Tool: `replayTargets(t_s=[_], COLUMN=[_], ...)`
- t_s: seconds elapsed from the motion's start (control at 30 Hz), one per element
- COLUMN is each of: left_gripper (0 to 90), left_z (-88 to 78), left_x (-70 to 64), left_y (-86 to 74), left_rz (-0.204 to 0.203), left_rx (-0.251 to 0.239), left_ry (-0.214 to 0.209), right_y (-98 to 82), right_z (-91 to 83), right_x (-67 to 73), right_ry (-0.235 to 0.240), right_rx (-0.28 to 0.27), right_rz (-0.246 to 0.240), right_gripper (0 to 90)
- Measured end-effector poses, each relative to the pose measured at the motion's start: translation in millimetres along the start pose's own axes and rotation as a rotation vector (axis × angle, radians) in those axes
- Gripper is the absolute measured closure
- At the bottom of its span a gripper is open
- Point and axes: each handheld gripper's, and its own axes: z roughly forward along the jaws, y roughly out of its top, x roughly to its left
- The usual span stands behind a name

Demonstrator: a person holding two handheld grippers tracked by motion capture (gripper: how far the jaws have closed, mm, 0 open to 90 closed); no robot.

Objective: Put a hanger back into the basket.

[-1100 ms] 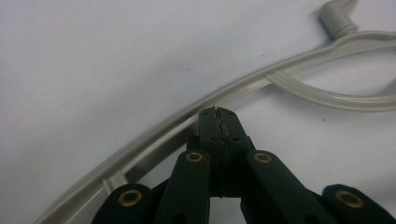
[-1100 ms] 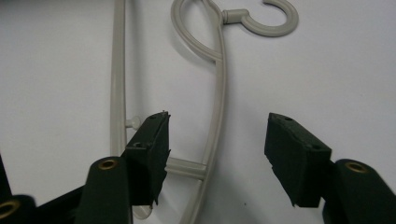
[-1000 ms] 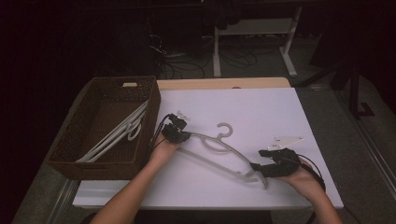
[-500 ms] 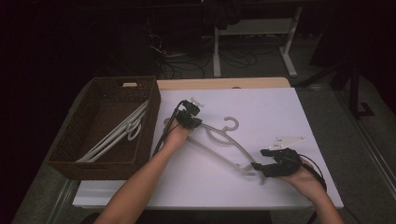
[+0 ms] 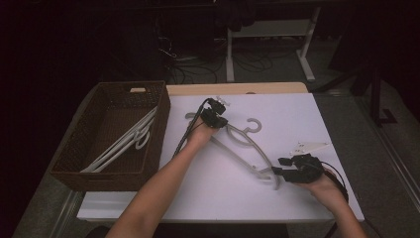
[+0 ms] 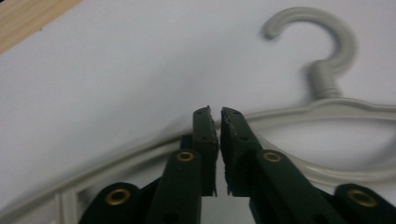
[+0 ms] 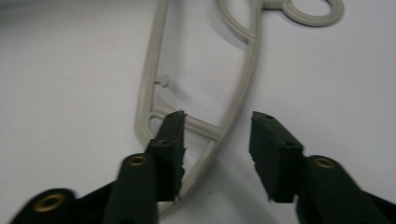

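Hanger (image 5: 237, 141) lay flat on the white table (image 5: 297, 114), about mid-table. Its long axis ran 10 o'clock to 4 o'clock in the high view. The hook (image 5: 255, 124) stuck out of the middle toward 1 o'clock, away from the person. The left gripper (image 5: 218, 119) sat over the 10 o'clock end and the right gripper (image 5: 277, 166) at the 4 o'clock end, so each hand had its own end and neither was clearly nearer. From the right gripper the hanger stretched off toward 10 o'clock; from the left one, toward 4 o'clock. Left jaws had just been opening, but only to a thin slit. In the left gripper view the shoulder bar passed behind the tips and nothing sat in the slit, so I read that end as let go. Right jaws had just been closing yet stood well apart. In the right gripper view the hanger's end corner lay between them, one jaw over the rim, the other clear of it, so no clamp yet. The basket (image 5: 163, 114) with more hangers (image 5: 124, 144) sat at 9 o'clock of the left gripper. My read: the next move hinged on the right jaws squeezing across that end, square to the long axis.
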Motion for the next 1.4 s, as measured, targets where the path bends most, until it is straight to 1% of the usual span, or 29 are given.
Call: replayTargets(t_s=[0.07,0.1,0.17,0.2,0.23,0.3,0.37,0.5,0.6,0.7,0.77,0.8,0.83,0.87,1.03,1.27,1.4], left_gripper=[75.2,71.5,63.1,60.1,56.7,50.5,46.7,42.0,38.6,37.3,36.7,36.4,36.4,36.3,36.4,36.4,36.4], left_z=[-13.6,-20.6,-34.9,-42.5,-50.2,-65.0,-77.6,-93.3,-99.6,-104.0,-105.1,-105.1,-106.5,-106.7,-106.2,-108.4,-108.9], left_x=[-3.1,-4.7,-8.0,-9.7,-10.8,-12.2,-14.8,-21.4,-24.5,-25.0,-24.4,-24.4,-22.8,-22.3,-23.0,-24.3,-24.0], left_y=[-4.7,-7.6,-14.8,-18.8,-22.9,-32.0,-42.5,-62.7,-74.0,-83.6,-87.0,-87.0,-89.5,-90.3,-92.3,-93.0,-93.4], left_rz=[-0.016,-0.025,-0.023,-0.019,-0.018,-0.031,-0.039,-0.041,-0.04,-0.051,-0.051,-0.051,-0.063,-0.07,-0.07,-0.065,-0.064], left_rx=[-0.028,-0.032,-0.044,-0.054,-0.061,-0.083,-0.099,-0.109,-0.109,-0.117,-0.107,-0.107,-0.114,-0.118,-0.111,-0.112,-0.112], left_ry=[-0.032,-0.052,-0.092,-0.103,-0.115,-0.145,-0.166,-0.187,-0.19,-0.189,-0.186,-0.186,-0.182,-0.182,-0.181,-0.177,-0.176], right_y=[-0.4,-0.5,-1.1,-1.4,-1.6,-1.7,-2.0,-3.5,-4.1,-4.4,-4.4,-4.4,-4.3,-3.7,-0.3,11.0,17.8], right_z=[1.1,1.7,3.9,5.8,7.6,11.1,13.9,18.3,20.7,19.6,19.5,19.5,20.0,21.2,26.9,37.1,46.0], right_x=[-3.7,-5.2,-7.6,-8.1,-8.6,-8.8,-9.1,-7.7,-5.4,-3.8,-1.2,-1.2,0.8,5.2,19.0,43.5,58.6], right_ry=[-0.013,-0.021,-0.02,-0.024,-0.026,-0.034,-0.038,-0.024,-0.019,-0.004,0.017,0.017,0.026,0.045,0.116,0.195,0.239], right_rx=[0.008,0.016,0.036,0.048,0.059,0.081,0.103,0.13,0.144,0.136,0.13,0.13,0.13,0.133,0.131,0.126,0.128], right_rz=[0.005,0.011,0.007,0.004,-0.001,-0.003,-0.012,-0.018,-0.031,-0.033,-0.043,-0.043,-0.045,-0.056,-0.088,-0.139,-0.167], right_gripper=[69.0,72.8,78.4,81.0,82.9,86.3,87.7,88.5,88.6,88.7,88.7,88.7,88.6,88.7,88.7,88.7,88.7])
